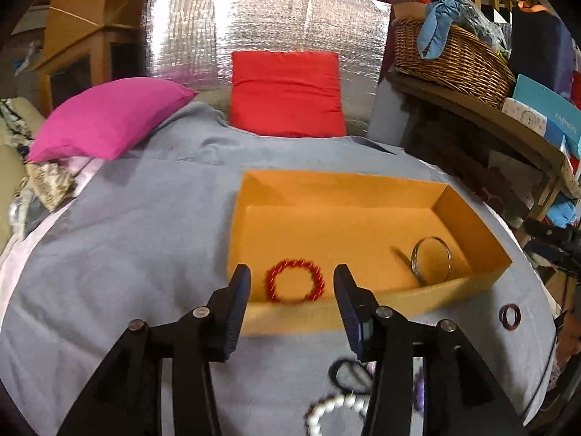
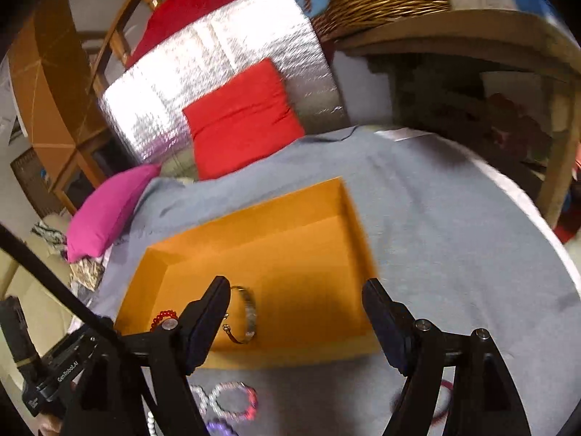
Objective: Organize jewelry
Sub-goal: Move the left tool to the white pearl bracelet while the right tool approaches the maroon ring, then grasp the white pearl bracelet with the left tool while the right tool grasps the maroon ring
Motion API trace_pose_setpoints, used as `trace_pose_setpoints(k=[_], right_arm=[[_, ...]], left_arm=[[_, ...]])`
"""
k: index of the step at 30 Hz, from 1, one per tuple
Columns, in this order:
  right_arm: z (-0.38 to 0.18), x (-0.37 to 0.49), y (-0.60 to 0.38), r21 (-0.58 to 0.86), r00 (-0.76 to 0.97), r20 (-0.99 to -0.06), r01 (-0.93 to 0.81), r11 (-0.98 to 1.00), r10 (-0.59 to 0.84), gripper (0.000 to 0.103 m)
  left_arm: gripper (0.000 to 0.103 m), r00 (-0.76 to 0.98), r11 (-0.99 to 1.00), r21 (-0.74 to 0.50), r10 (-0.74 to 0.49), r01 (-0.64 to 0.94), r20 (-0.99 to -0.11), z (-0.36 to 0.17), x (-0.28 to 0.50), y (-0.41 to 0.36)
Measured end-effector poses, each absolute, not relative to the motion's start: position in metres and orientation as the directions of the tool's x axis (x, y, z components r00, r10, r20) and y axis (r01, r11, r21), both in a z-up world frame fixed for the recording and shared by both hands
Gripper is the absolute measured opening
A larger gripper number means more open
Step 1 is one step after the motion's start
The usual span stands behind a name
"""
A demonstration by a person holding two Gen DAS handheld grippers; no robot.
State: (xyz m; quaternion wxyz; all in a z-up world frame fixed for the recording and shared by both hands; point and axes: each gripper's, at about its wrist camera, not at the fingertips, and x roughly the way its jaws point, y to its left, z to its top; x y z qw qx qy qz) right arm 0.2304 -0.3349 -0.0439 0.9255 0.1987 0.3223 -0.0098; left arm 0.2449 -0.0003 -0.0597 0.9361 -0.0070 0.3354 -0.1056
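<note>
A shallow orange cardboard box (image 1: pixel 363 196) lies open on a grey cloth (image 1: pixel 127 239) that covers a round desk. Inside it, near the front wall, lies a red beaded bracelet (image 1: pixel 295 281), and further to the right a silver metal bangle (image 1: pixel 432 259) stands tilted on its edge.

The left hand-held gripper (image 1: pixel 292 290) hovers over the box's front wall, its fingers spread apart and holding nothing, with the red bracelet seen between them. The right hand-held gripper (image 2: pixel 296 312) is likewise released and empty above the box.

More jewelry lies on the cloth in front of the box: a white pearl bracelet (image 1: pixel 334 412), a black oval ring-shaped bracelet (image 1: pixel 350 372), a pink and white beaded bracelet (image 2: pixel 234 399) and a small dark purple ring-shaped bracelet (image 1: pixel 509 315) off to the right.

A magenta cushion (image 1: pixel 109 123) and a red cushion (image 1: pixel 287 94) lie behind the box.
</note>
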Motion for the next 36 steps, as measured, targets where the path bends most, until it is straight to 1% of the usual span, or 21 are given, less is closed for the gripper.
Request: trace_pose_setpoints(k=[6, 9, 11, 14, 16, 21, 24, 31, 36], right_arm=[[-0.034, 0.183, -0.360, 0.351, 0.810, -0.584, 0.190, 0.917, 0.056, 0.078], [-0.036, 0.158, -0.373, 0.379, 0.813, -0.580, 0.222, 0.898, 0.044, 0.078], [-0.041, 0.143, -0.382, 0.403, 0.803, -0.595, 0.250, 0.880, 0.044, 0.078], [-0.047, 0.132, -0.391, 0.414, 0.787, -0.616, 0.280, 0.866, 0.040, 0.078], [-0.050, 0.131, -0.395, 0.419, 0.779, -0.625, 0.289, 0.861, 0.042, 0.078], [-0.061, 0.141, -0.397, 0.404, 0.738, -0.673, 0.302, 0.864, 0.057, 0.078], [-0.068, 0.149, -0.399, 0.415, 0.710, -0.699, 0.304, 0.858, 0.087, 0.078], [-0.083, 0.154, -0.409, 0.436, 0.671, -0.730, 0.315, 0.843, 0.127, 0.078], [-0.097, 0.164, -0.408, 0.428, 0.630, -0.763, 0.321, 0.845, 0.147, 0.078]], left_arm=[[0.051, 0.744, 0.980, -0.067, -0.185, 0.186, -0.642, -0.061, 0.206, 0.013], [0.052, 0.735, 0.979, -0.047, -0.179, 0.197, -0.654, -0.064, 0.190, 0.013], [0.053, 0.721, 0.978, -0.049, -0.183, 0.202, -0.669, -0.070, 0.181, 0.013], [0.054, 0.673, 0.975, -0.055, -0.190, 0.216, -0.715, -0.083, 0.173, 0.012], [0.054, 0.639, 0.973, -0.041, -0.181, 0.227, -0.748, -0.095, 0.173, 0.008], [0.054, 0.601, 0.958, 0.009, -0.172, 0.286, -0.781, -0.109, 0.176, -0.004], [0.054, 0.566, 0.948, 0.003, -0.187, 0.318, -0.803, -0.116, 0.180, -0.006], [0.054, 0.523, 0.929, -0.022, -0.227, 0.369, -0.822, -0.123, 0.181, -0.010], [0.054, 0.502, 0.928, -0.025, -0.224, 0.373, -0.835, -0.130, 0.182, -0.010]])
